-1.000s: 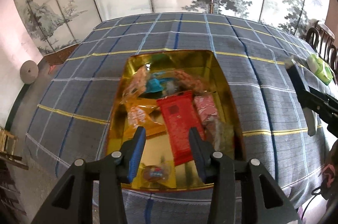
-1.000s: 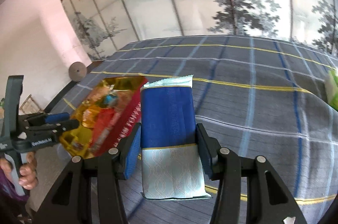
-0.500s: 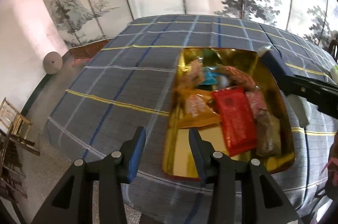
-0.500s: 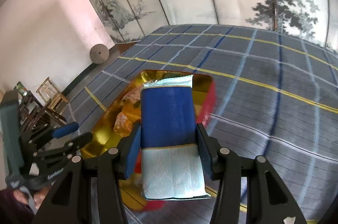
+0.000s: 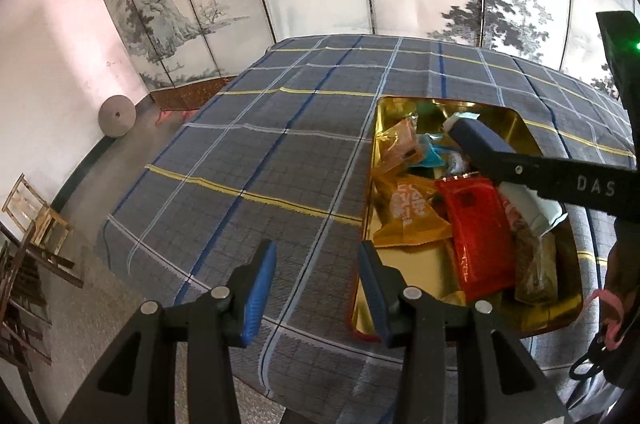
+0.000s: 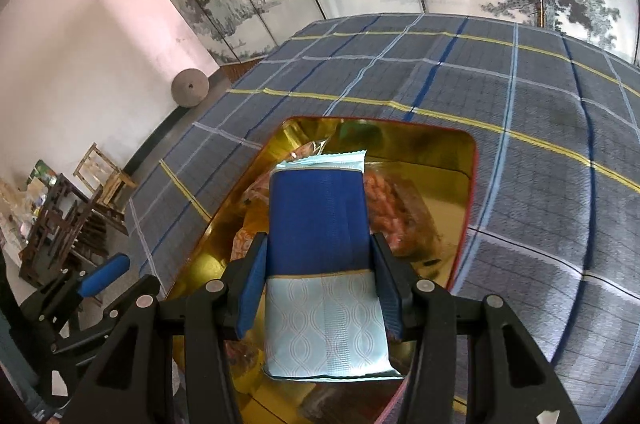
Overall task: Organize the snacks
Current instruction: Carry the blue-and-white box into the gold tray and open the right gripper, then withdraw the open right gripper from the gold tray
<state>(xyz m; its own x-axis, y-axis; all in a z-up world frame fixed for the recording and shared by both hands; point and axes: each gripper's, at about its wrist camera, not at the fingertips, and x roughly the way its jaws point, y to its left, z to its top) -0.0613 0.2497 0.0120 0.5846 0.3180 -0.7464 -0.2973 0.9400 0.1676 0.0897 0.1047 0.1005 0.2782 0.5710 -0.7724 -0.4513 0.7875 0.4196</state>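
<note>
The right gripper clamps a blue-and-pale foil snack packet above the gold tin tray; the left gripper stands apart, empty.

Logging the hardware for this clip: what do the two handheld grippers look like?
Both are matte black plastic frames with silver screws at the pivots. Each has two flat fingers faced with blue pads. The left gripper and right gripper look like the same model. In the left wrist view the right gripper's arm carries white letters "DAS", with a green light on the body above it.
</note>
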